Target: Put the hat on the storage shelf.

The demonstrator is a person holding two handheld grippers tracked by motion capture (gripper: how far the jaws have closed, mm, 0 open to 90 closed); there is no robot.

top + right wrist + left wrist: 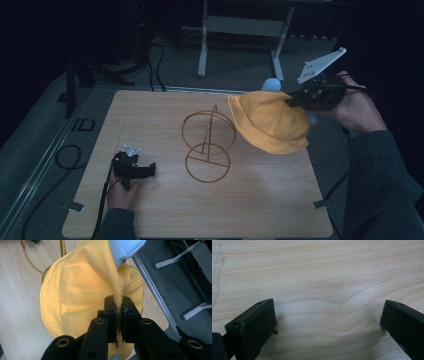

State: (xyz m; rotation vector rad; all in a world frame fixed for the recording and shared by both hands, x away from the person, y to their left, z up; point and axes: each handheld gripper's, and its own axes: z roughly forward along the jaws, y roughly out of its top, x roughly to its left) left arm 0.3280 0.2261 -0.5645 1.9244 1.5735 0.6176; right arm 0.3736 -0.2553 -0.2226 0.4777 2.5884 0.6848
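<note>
A yellow bucket hat with a pale blue lining hangs lifted over the table's right side. My right gripper is shut on a pinched fold of its fabric. A gold wire stand, made of two rings and an upright rod, stands in the middle of the wooden table, just left of the hat. My left gripper rests low at the table's near left, jaws wide open over bare wood, nothing between them.
The floor around the table is grey carpet with black cables at the left. A white metal frame stands beyond the far edge. Tape marks sit at the table's near corners.
</note>
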